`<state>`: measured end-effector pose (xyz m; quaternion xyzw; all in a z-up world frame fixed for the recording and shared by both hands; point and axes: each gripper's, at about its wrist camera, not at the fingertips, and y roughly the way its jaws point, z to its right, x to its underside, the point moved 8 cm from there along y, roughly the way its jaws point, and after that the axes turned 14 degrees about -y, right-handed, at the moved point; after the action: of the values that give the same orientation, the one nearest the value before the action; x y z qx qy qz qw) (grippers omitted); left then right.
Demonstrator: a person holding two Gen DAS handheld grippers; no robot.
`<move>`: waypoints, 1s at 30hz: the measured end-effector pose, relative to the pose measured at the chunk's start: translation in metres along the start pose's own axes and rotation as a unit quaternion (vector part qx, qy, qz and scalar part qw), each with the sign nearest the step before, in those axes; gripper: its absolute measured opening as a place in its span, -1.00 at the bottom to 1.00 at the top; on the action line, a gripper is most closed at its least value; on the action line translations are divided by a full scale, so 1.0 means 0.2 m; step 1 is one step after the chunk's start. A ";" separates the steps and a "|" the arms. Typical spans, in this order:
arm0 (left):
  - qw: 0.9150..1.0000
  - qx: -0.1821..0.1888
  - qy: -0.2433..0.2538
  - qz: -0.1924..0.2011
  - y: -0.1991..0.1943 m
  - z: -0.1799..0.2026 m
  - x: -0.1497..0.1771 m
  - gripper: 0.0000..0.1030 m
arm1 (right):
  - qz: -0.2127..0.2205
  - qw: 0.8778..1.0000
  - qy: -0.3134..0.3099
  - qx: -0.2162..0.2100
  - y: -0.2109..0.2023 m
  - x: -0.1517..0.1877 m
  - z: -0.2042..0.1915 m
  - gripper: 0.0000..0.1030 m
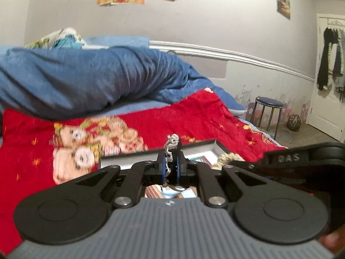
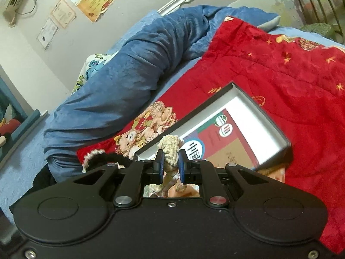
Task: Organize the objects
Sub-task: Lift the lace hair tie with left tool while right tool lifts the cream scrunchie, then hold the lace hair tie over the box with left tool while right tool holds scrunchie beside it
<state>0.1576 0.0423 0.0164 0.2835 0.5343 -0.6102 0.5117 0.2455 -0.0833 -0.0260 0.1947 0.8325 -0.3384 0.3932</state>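
**Two claws lift knitted pieces above an open box on the bed**

The left claw (image 1: pixel 170 168) is clamped narrow on a black-and-white knitted piece (image 1: pixel 171 144), whose frayed pale end pokes up between the blue pads. The right claw (image 2: pixel 170 166) pinches a cream knitted cord (image 2: pixel 170 149) in the same way. Both hover over a shallow open box with dark rim and white inside (image 2: pixel 267 129), which lies on a red blanket printed with teddy bears (image 2: pixel 280 75) spread over the bed. A printed red-and-green sheet (image 2: pixel 224 138) lies inside the box. A rumpled blue quilt (image 1: pixel 86 75) is heaped beyond the blanket, near the wall. A round blue-topped metal stool (image 1: pixel 267 112) stands on the floor past the bed's end.
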 end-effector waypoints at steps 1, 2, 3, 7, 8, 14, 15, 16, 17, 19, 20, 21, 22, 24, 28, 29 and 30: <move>1.000 0.002 0.000 -0.002 0.02 -0.01 -0.01 -0.77 | -0.001 1.000 -0.001 0.000 0.01 -0.01 0.00 -0.73; 1.000 0.004 -0.004 -0.007 0.04 -0.02 -0.02 -0.77 | -0.001 1.000 -0.001 0.001 0.02 -0.01 0.01 -0.73; 1.000 0.007 -0.013 -0.015 0.07 -0.03 -0.03 -0.77 | -0.002 1.000 -0.002 0.004 0.03 -0.01 0.01 -0.73; 1.000 0.009 0.001 -0.026 0.18 -0.02 -0.03 -0.77 | -0.006 1.000 -0.022 0.022 0.12 -0.03 0.03 -0.73; 0.999 0.008 0.002 -0.032 0.22 -0.02 -0.02 -0.77 | -0.005 0.999 -0.029 0.027 0.14 -0.04 0.04 -0.73; 0.997 0.013 -0.025 -0.074 0.35 -0.02 0.10 -0.76 | 0.010 0.997 -0.047 0.058 0.28 -0.09 0.12 -0.73; 0.996 0.017 -0.018 -0.083 0.37 -0.01 0.13 -0.76 | 0.013 0.997 -0.046 0.063 0.30 -0.09 0.14 -0.73; 0.996 0.018 -0.011 -0.090 0.39 -0.01 0.16 -0.76 | 0.014 0.997 -0.040 0.065 0.31 -0.09 0.17 -0.73; 0.995 0.015 -0.006 -0.096 0.41 -0.01 0.18 -0.76 | 0.014 0.997 -0.034 0.065 0.33 -0.08 0.19 -0.73; 0.995 0.017 -0.007 -0.101 0.43 0.00 0.19 -0.76 | 0.008 0.997 -0.026 0.071 0.36 -0.06 0.23 -0.73; 0.994 0.020 -0.008 -0.104 0.44 0.01 0.20 -0.76 | 0.006 0.997 -0.025 0.075 0.37 -0.06 0.24 -0.73; 0.994 0.022 -0.011 -0.104 0.46 0.01 0.20 -0.76 | 0.005 0.997 -0.023 0.078 0.38 -0.05 0.26 -0.73; 0.994 0.021 -0.014 -0.105 0.48 0.01 0.20 -0.76 | 0.004 0.997 -0.019 0.081 0.38 -0.04 0.27 -0.73; 0.994 0.016 -0.013 -0.106 0.51 0.01 0.21 -0.76 | 0.003 0.997 -0.012 0.080 0.39 -0.03 0.29 -0.73; 0.993 0.013 -0.024 -0.113 0.55 0.00 0.22 -0.76 | 0.002 0.996 -0.017 0.086 0.39 -0.03 0.30 -0.73; 0.993 0.010 -0.023 -0.113 0.56 0.00 0.22 -0.76 | 0.002 0.996 -0.017 0.086 0.39 -0.03 0.30 -0.73; 0.993 0.006 -0.019 -0.112 0.56 0.00 0.22 -0.76 | 0.001 0.996 -0.017 0.086 0.39 -0.03 0.30 -0.73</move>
<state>0.2483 0.0394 -0.0638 0.2129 0.5490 -0.6725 0.4483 0.3264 -0.0721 -0.0820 0.2230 0.7932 -0.4117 0.3894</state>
